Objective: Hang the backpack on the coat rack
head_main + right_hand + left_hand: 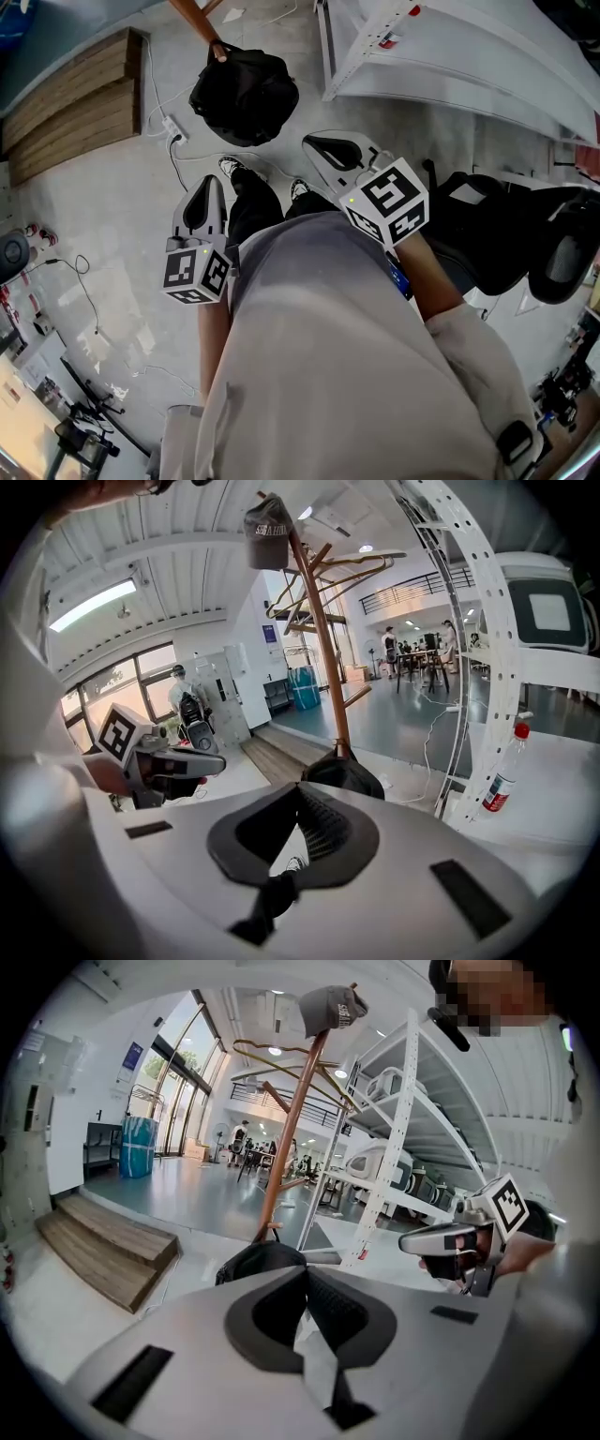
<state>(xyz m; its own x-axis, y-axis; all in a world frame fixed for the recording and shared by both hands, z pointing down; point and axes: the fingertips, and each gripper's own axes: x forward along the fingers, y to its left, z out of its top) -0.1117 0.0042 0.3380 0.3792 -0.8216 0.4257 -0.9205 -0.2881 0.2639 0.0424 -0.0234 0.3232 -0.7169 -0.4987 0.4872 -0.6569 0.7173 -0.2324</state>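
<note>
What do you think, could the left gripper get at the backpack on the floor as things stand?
Probably yes: the backpack lies ahead of the left gripper with little but floor between them, though its shut fingers would need opening first.

Black backpack (244, 94), slumped on floor, at foot of upright wooden coat rack (301, 1110)

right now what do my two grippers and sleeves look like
The left gripper and right gripper are light grey shells with black ribbed pads inside the jaws. Each carries a white cube with black square markers: left cube, right cube. The person wears a pale grey shirt with short sleeves.
</note>
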